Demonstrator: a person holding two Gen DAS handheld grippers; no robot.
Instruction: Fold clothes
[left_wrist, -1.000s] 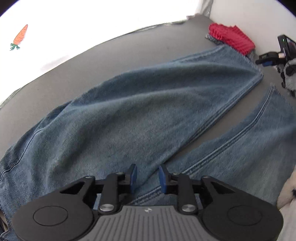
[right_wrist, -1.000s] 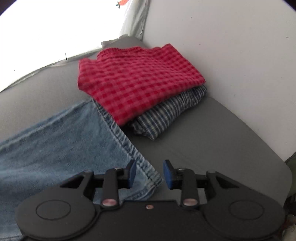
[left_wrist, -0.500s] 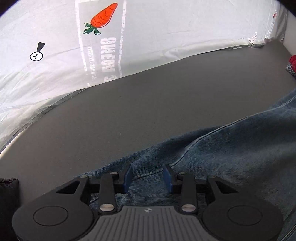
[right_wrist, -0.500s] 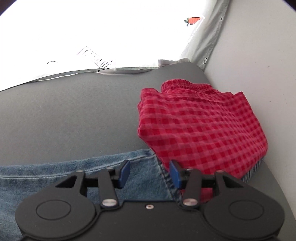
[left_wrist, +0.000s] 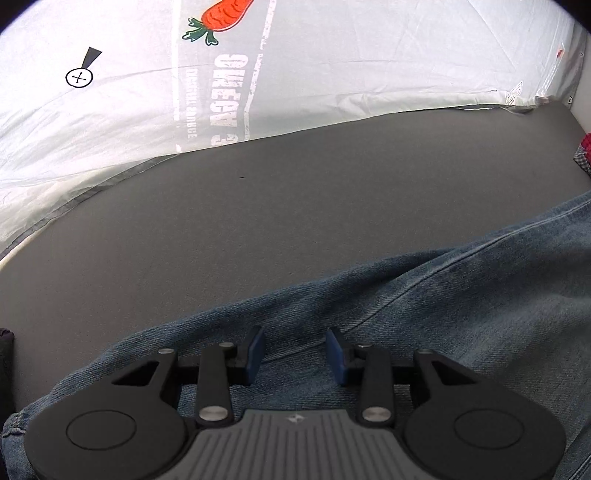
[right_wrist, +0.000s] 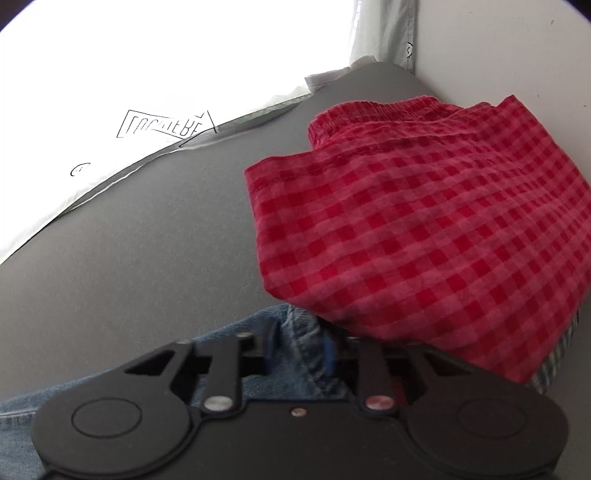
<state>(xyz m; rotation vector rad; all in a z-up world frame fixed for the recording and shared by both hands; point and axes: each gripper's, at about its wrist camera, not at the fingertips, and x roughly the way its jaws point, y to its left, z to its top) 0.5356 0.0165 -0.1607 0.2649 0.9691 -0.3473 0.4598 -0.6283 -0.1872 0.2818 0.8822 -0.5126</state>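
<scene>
The jeans (left_wrist: 424, 332) are lying spread on the grey mat (left_wrist: 258, 221) — heavy, limp denim, best taken at seams and hems. The left gripper (left_wrist: 295, 354) is tilting down over a seam, jaws apart, nothing pinched. The right gripper (right_wrist: 299, 350) is closing on the hem beside the red shorts (right_wrist: 424, 236) — blurred, so contact is unclear.

Jeans (left_wrist: 424, 314) lie flat on the counter (left_wrist: 258, 221), along its near edge. Printed sheet (left_wrist: 295, 74) hangs behind the counter's far edge. Checked garment (right_wrist: 424, 240) sits folded at the far right corner, on top of another folded garment (right_wrist: 554, 365), touching the jeans' hem.
</scene>
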